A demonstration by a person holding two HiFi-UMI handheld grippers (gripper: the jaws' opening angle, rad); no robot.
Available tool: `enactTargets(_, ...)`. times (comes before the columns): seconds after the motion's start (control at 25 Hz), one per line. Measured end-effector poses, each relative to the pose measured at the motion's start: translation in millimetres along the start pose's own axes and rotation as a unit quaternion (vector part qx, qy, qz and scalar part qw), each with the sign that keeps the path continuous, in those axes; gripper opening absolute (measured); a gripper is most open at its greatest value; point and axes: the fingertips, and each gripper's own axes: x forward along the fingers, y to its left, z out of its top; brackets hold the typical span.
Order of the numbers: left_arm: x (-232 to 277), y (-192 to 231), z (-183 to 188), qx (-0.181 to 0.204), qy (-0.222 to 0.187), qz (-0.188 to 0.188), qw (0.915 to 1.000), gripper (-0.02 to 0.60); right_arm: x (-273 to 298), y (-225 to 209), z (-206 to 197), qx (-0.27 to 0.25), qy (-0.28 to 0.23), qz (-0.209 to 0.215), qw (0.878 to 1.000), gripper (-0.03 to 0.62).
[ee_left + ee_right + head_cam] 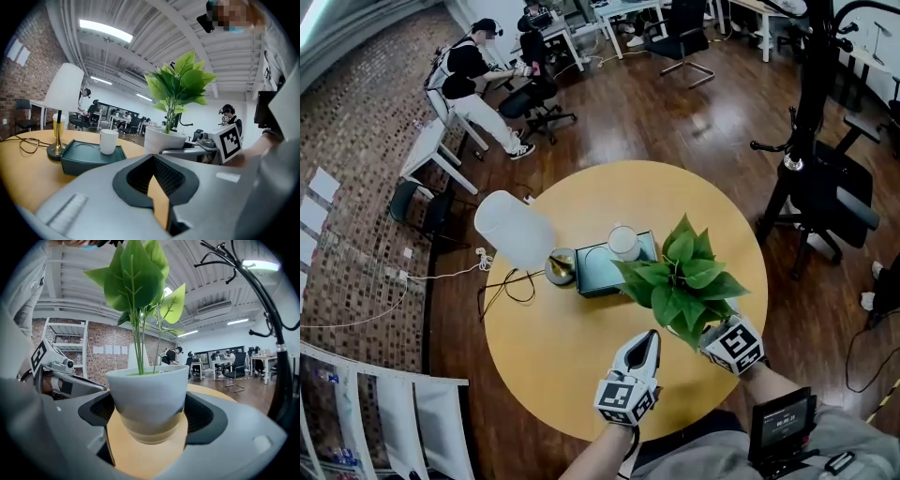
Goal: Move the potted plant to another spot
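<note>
The right gripper (148,423) clasps the pot (146,390) on both sides; lift it slowly and upright. The left gripper (157,192) is clenched and empty.

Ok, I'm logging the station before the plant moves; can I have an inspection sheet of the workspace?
Surface: round wooden table, bare near the grippers.
Job's things: potted plant upright, right of the tray.
Clutter: table lamp; dark tray carrying a white cup.
Grippers: right gripper shut on the potted plant; left gripper shut, empty.
Cables: cable looped on the table by the lamp.
Surroundings: coat stand, office chair, seated person.
</note>
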Motion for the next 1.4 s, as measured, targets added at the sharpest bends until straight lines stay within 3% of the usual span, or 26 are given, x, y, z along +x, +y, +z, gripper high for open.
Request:
enactTargets(0.24, 3.1, -20.3, 17.3, 0.024, -0.028, 0.034, 0.9987, 0.0, -18.6, -2.4, 23.7, -0.015, -0.025, 0.036, 0.999, 0.457)
enactTargets(0.64, -59.6, 5.8, 55.5, 0.041, -0.062, 0.073, 0.9946, 0.0, 4.7, 61.4, 69.2, -0.038, -0.042, 0.08, 0.995, 0.459)
enactTargets(0.76, -66.0, 0.7, 58.6, 0.045, -0.066, 0.089, 0.9929, 0.0, -0.9, 66.9, 70.0, -0.038, -0.044, 0.096, 0.994, 0.459)
enactTargets(1.0, -104.7, 29.4, 60.3, 0.05, -0.074, 0.103, 0.9907, 0.0, 19.8, 106.5, 67.1, -0.039, -0.045, 0.106, 0.993, 0.459)
enactTargets(1.24, -113.8, 52.6, 71.2, 0.056, -0.083, 0.087, 0.9912, 0.0, 39.3, 121.2, 71.9, -0.046, -0.047, 0.092, 0.994, 0.459)
enactTargets(1.4, -147.8, 98.3, 84.8, 0.06, -0.079, 0.041, 0.9943, 0.0, 77.8, 165.7, 83.6, -0.038, -0.045, 0.052, 0.997, 0.459)
